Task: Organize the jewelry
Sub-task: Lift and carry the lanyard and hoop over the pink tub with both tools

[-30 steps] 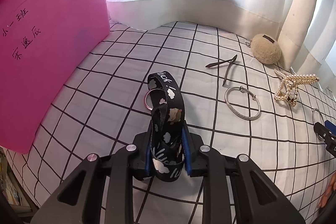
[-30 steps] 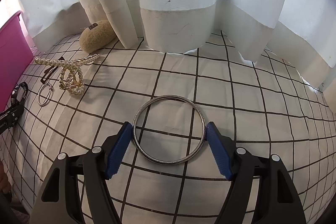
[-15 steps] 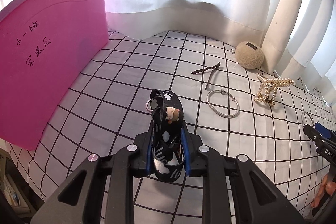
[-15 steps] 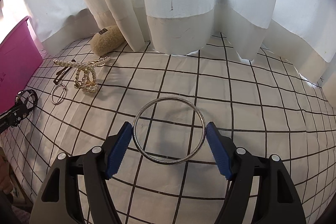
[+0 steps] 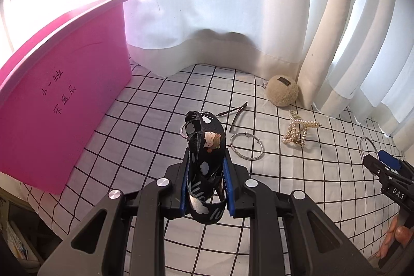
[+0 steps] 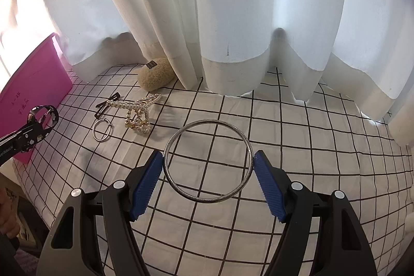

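We find the task under way, with most items not yet put away. The left hand-held gripper (image 5: 205, 188) is clamped on a black printed strap (image 5: 205, 146) with a metal ring, held up off the checked cloth (image 5: 155, 126), with the pink bin (image 5: 62, 105) to its left. The right hand-held gripper (image 6: 208, 173) holds a large silver bangle (image 6: 208, 161) between its blue pads (image 6: 143, 185); the ring touches both pads and appears lifted off the cloth, so we judge it gripped. Loose on the cloth lie a smaller silver bangle (image 5: 247, 146), a pearl hair claw (image 5: 297, 132), a dark hair clip (image 5: 235, 114) and a beige plush pouch (image 5: 282, 93) against the curtain (image 5: 207, 4). We cannot see inside the bin, so we cannot tell what, if anything, is already stored. In our judgement two items are in hand, and at least four are left to collect.
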{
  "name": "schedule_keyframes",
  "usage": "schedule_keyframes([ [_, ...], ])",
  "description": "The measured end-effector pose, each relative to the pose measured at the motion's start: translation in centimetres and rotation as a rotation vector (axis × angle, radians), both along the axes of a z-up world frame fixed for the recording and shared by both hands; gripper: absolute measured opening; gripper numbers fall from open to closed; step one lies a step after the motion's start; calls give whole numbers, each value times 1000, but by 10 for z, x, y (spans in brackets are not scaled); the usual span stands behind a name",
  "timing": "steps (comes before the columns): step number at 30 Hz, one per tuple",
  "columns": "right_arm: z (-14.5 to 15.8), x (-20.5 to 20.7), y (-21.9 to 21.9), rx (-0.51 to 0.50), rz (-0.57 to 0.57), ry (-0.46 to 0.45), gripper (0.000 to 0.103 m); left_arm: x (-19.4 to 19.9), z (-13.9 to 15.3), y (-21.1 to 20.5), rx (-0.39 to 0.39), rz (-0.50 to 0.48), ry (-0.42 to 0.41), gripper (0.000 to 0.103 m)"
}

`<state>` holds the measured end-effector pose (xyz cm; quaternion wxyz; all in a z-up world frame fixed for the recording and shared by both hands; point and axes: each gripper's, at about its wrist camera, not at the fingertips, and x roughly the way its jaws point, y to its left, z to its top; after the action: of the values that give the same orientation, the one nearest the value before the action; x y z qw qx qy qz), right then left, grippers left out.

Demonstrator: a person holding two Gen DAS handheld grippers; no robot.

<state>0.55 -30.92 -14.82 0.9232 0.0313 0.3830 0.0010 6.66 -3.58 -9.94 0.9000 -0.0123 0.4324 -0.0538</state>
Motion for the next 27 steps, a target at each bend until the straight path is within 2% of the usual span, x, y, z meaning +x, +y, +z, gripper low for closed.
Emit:
schedule_keyframes([
  [6,35,-11,12,5,66,-39,70,-15,40,2,-3,16,-50,22],
  [13,81,-18,40,-6,198,-123,70,-40,90,16,18,77,-162,22],
  [20,120,-6,85,15,347,-186,70,-62,128,52,18,206,-234,22],
  [27,151,13,156,27,494,-230,70,-64,151,105,28,318,-261,22],
])
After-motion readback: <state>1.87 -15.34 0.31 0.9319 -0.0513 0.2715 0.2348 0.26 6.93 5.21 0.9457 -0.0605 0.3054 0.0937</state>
